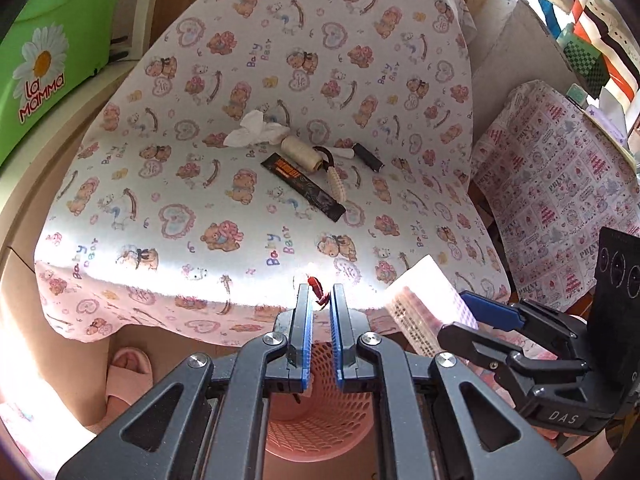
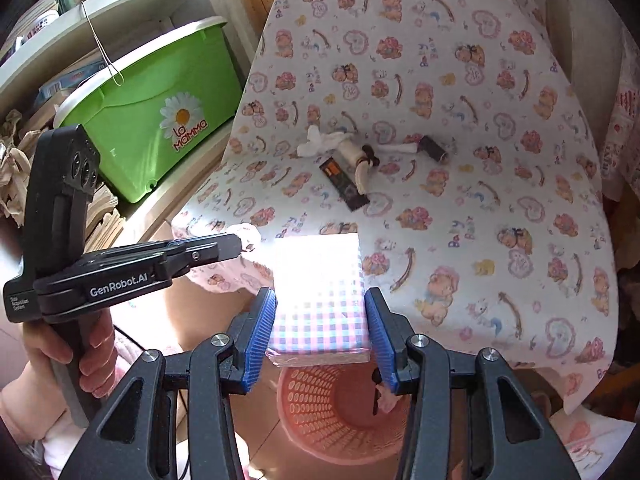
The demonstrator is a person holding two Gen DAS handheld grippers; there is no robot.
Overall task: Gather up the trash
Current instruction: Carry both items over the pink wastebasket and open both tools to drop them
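The left gripper (image 1: pixel 320 296) had its blue-padded fingers (image 1: pixel 307 320) pressed almost together, and they pinched a small red scrap of wrapper (image 1: pixel 318 287) at their tips. It was above the pink perforated plastic basket (image 1: pixel 320 416), which stood on the floor just in front of the table edge.

The right gripper (image 2: pixel 320 316) held a flat packet with pink and blue check pattern (image 2: pixel 320 300) between its blue pads (image 2: pixel 260 332); the pads pressed on both sides of the packet. It was also over the basket (image 2: pixel 340 412), whose mouth showed below the packet. In the right wrist view a hand (image 2: pixel 68 356) gripped the handle of the left gripper.

On the table, covered with a white cloth printed with bears and hearts (image 1: pixel 180 220), more things lay near the middle: a crumpled white tissue (image 1: pixel 256 130), a cream spool of thread (image 1: pixel 298 152), a long black wrapper with orange print (image 1: pixel 304 186), a cream ribbed stick (image 1: pixel 336 184) and a small black cylinder (image 1: pixel 368 157). They lay close together, well apart from both grippers. A green plastic box with a daisy label (image 2: pixel 160 120) stood on a shelf beside the table.
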